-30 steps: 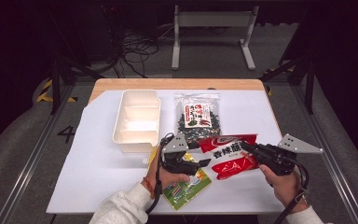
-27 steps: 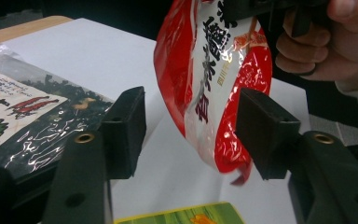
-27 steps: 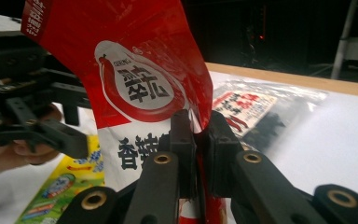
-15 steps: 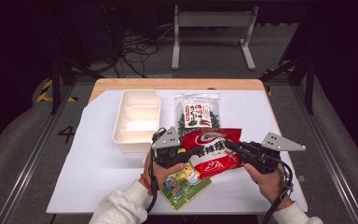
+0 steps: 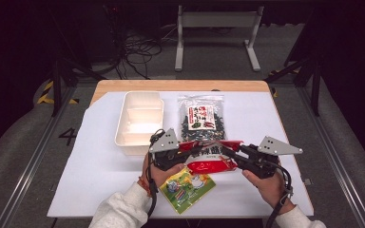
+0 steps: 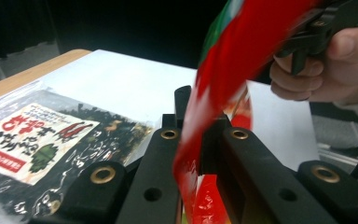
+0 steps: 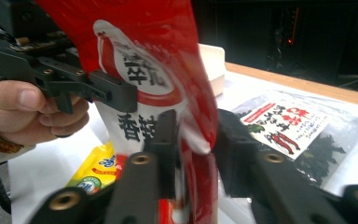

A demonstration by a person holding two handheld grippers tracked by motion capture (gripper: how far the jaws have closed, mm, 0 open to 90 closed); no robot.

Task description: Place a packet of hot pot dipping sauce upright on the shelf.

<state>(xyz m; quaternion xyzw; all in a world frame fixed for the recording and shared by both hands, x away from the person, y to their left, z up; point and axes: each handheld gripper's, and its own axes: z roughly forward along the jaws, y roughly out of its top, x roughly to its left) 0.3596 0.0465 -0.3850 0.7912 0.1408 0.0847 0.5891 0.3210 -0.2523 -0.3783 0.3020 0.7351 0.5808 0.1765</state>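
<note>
Wooden table [image 5: 123, 86] at centre of the high view, mostly covered by a white sheet [image 5: 85, 161] reaching to the near edge; bare wood left as a strip along the far edge. On the sheet, upper left of centre: a white divided tray [image 5: 139, 121], long side running away from the camera. Just right of it, near but apart: a clear packet of dark dried greens [image 5: 202, 118] with a white and red label, lying flat. Low centre, near the front edge: a yellow-green snack packet [image 5: 190, 186], flat, turned at a slant.
</note>
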